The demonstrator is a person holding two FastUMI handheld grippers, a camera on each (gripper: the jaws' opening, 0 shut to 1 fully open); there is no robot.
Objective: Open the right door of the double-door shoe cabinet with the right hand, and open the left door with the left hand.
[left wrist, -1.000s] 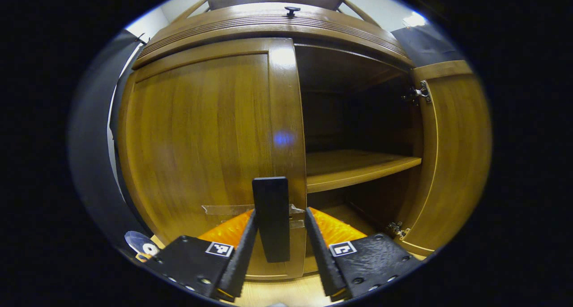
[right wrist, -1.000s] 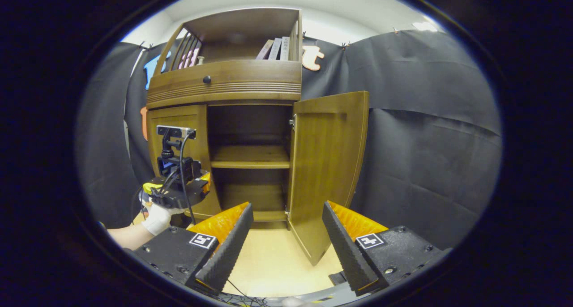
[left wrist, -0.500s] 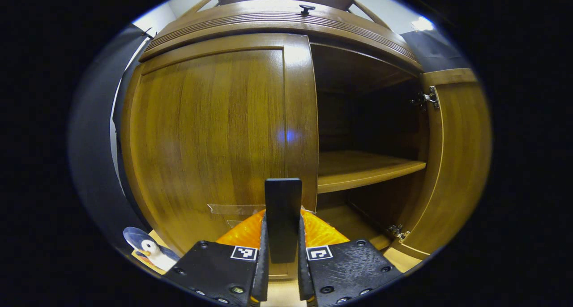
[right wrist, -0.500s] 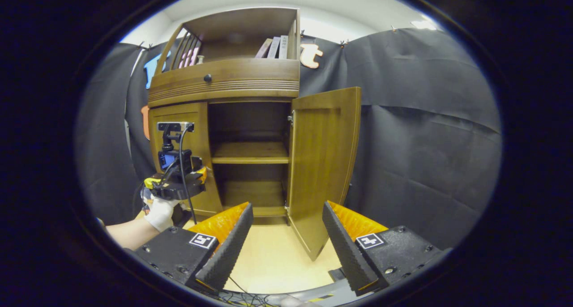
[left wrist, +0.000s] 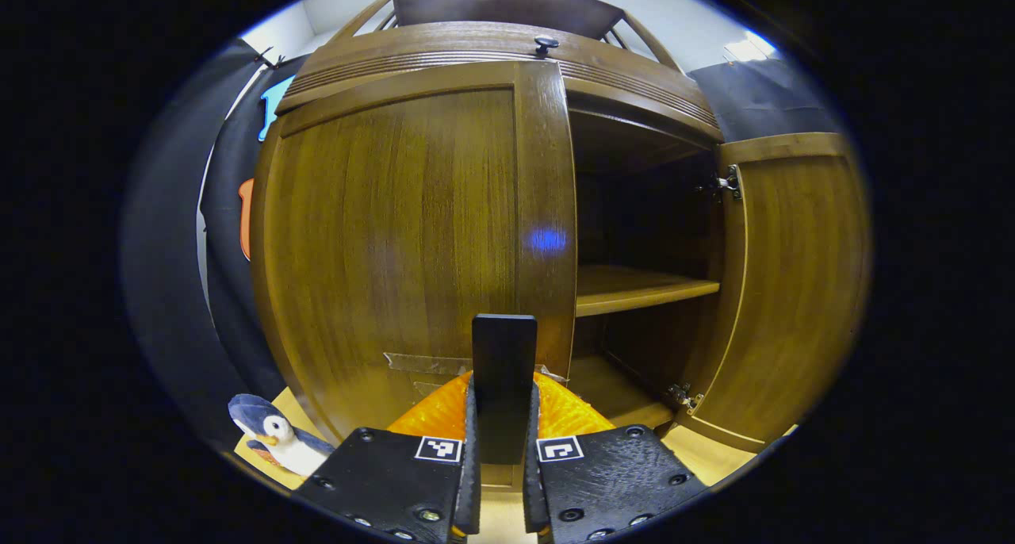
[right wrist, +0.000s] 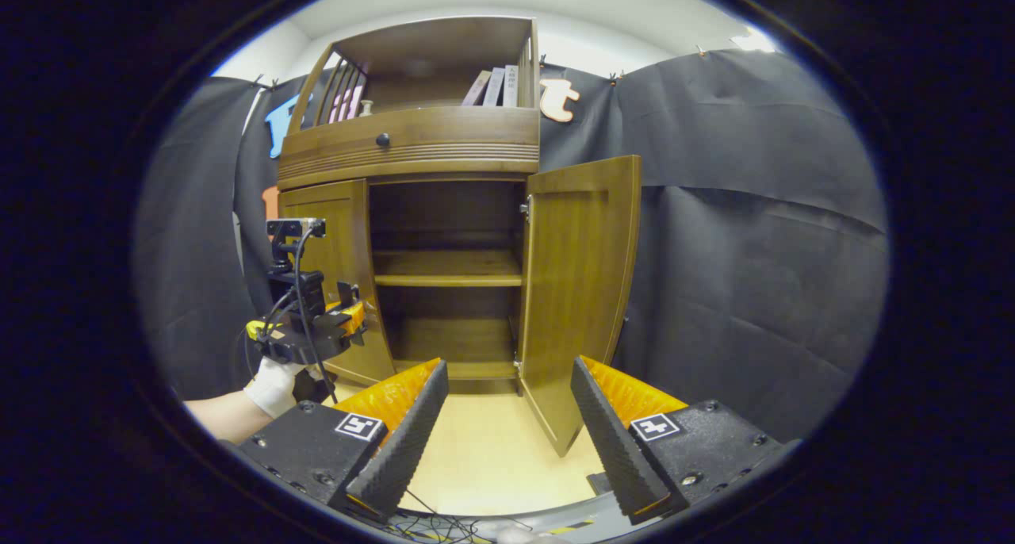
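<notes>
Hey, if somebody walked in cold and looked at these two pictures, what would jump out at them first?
Probably the wooden shoe cabinet with its right door swung wide open, baring dark shelves, while the left door looks barely open, if at all. Next, in the left gripper view, the left gripper is clamped on the black handle at that door's inner edge. The right gripper hangs open in front of the cabinet, over the pale floor.

My left gripper [left wrist: 502, 480] has its jaws pressed together on the black door handle [left wrist: 503, 369], level and pointing straight ahead. In the right gripper view it [right wrist: 317, 334] sits in my gloved hand [right wrist: 270, 385], forearm bare. My right gripper [right wrist: 507, 441] hangs back, jaws spread wide, holding nothing.
</notes>
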